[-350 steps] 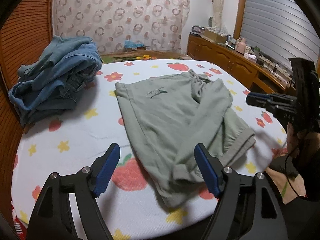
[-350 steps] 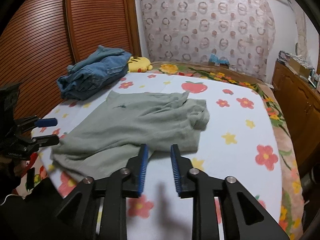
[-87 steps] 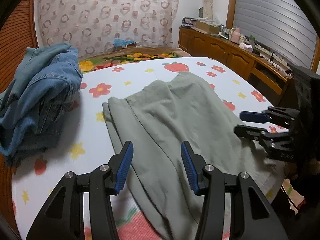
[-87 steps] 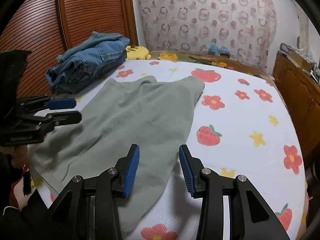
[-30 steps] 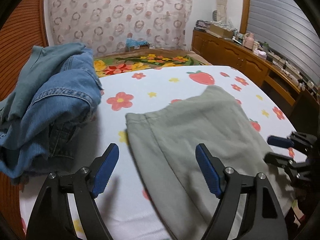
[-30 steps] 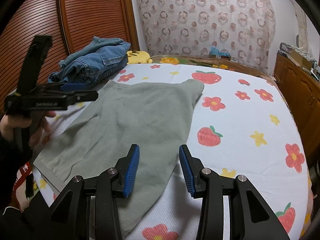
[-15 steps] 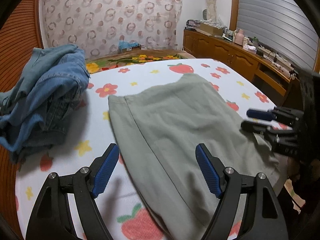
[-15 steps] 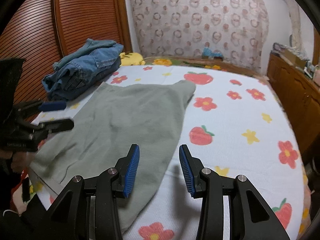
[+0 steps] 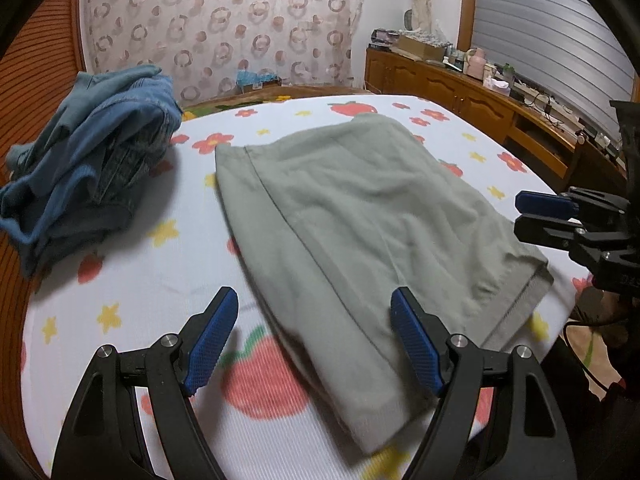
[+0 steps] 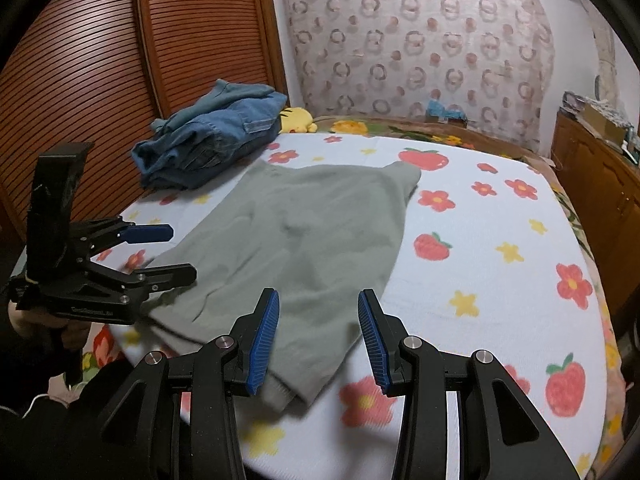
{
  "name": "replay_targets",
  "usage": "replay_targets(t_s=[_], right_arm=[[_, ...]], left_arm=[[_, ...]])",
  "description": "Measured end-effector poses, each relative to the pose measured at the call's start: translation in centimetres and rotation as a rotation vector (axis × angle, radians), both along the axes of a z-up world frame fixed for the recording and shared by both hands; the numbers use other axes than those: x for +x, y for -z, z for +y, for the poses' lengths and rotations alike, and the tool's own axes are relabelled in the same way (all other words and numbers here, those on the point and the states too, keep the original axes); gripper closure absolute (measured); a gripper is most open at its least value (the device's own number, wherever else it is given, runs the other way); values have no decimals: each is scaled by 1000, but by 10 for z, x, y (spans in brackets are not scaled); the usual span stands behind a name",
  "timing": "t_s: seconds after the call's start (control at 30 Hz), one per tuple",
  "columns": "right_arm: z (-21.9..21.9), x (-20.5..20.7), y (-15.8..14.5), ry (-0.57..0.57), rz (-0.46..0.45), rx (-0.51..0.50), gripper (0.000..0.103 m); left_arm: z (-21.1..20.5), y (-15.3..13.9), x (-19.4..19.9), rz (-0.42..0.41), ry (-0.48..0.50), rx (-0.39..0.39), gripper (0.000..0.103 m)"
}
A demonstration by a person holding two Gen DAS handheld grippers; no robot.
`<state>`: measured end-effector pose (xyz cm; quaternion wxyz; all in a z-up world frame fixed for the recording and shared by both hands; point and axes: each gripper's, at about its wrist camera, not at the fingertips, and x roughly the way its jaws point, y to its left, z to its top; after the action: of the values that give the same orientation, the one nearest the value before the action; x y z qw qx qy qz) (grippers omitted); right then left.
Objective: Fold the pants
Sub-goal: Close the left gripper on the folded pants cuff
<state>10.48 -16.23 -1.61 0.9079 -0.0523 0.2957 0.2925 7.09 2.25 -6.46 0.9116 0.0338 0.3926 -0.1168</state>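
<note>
Grey-green pants (image 9: 360, 216) lie flat on the flowered bed sheet (image 9: 132, 272), doubled lengthwise, their hem ends at the near edge. My left gripper (image 9: 314, 320) hovers open and wide over the near left part of the pants, with nothing between its blue pads. In the right wrist view the same pants (image 10: 312, 232) stretch away from my right gripper (image 10: 318, 320), which stands open above their near corner and grips nothing. Each gripper shows in the other's view: the right gripper (image 9: 536, 216) at the pants' right edge, the left gripper (image 10: 168, 250) at their left edge.
A heap of blue denim clothes (image 9: 88, 160) sits at the bed's far left, with a yellow plush toy (image 10: 298, 118) behind it. Slatted wooden doors (image 10: 100, 60) run along the left. A wooden cabinet (image 9: 460, 92) with clutter lines the right wall.
The left gripper has drawn back from beside the denim heap toward the near hem of the pants. The right gripper shifted slightly. Both jaws stayed as wide as before.
</note>
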Motion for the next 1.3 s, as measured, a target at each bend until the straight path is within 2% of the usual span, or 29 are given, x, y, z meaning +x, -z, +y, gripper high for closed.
replay_targets(t_s=[0.27,0.43,0.6,0.87,0.93,1.23,1.3], right_arm=[[-4,-7,7,25,24,-38,60],[-8,-13,7,28,41,-26,60],[-8,-14,9,22,53,-17,60],[-3,-10,16,13,73,-21,60],[-3,-10,17,9,76,-19,60],[-2,-10,19,1,87,-10,60],[-3,-10,20,-2,90,-7,64]], left_arm=[[4,3,-21,8,-9,0,23],[6,2,-32,12,-1,-25,25],[10,6,-36,33,-22,-60,34],[11,9,-47,49,-9,-123,57],[10,8,-47,50,-1,-126,60],[10,9,-49,49,11,-132,63],[10,9,-49,50,11,-136,63]])
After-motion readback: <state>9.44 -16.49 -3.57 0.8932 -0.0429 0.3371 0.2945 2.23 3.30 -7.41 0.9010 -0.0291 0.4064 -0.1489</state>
